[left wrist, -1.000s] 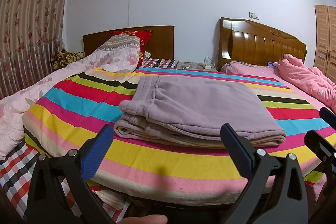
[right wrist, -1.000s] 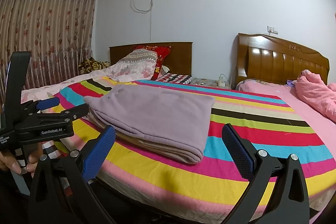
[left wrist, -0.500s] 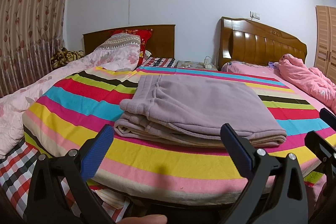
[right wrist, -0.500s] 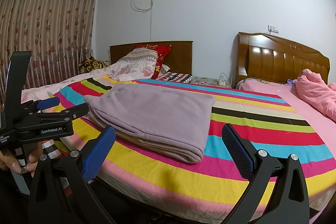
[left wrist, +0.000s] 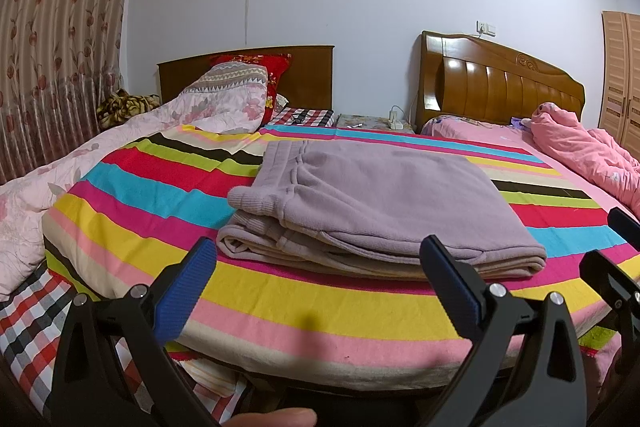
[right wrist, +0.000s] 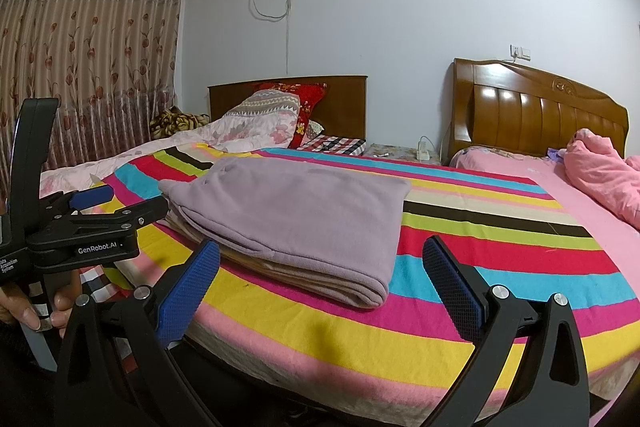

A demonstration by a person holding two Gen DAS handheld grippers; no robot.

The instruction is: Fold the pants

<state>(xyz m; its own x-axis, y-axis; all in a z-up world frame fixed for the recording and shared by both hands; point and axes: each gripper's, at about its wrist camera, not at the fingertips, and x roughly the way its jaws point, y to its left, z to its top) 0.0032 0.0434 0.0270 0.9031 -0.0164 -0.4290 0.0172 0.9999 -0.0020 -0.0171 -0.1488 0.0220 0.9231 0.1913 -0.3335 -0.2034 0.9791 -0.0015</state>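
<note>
Left wrist view shows the folded pants point(left wrist: 372, 203) lying on the striped bed point(left wrist: 280, 303), both the left hand-held gripper point(left wrist: 320, 283) and right hand-held gripper point(right wrist: 320, 283) spread wide, holding nothing.

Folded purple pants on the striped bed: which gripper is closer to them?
Left, it seems. The left gripper comes close to the pants at their left corner; the right gripper stands farther off, beyond their right end, before the striped blanket.

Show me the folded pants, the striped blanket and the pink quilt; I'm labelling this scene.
folded pants point(left wrist: 384, 203), left wrist view, middle of the top layer.
striped blanket point(right wrist: 500, 267), right wrist view, bare stripes right of the pants.
pink quilt point(left wrist: 576, 143), left wrist view, bunched middle.
</note>
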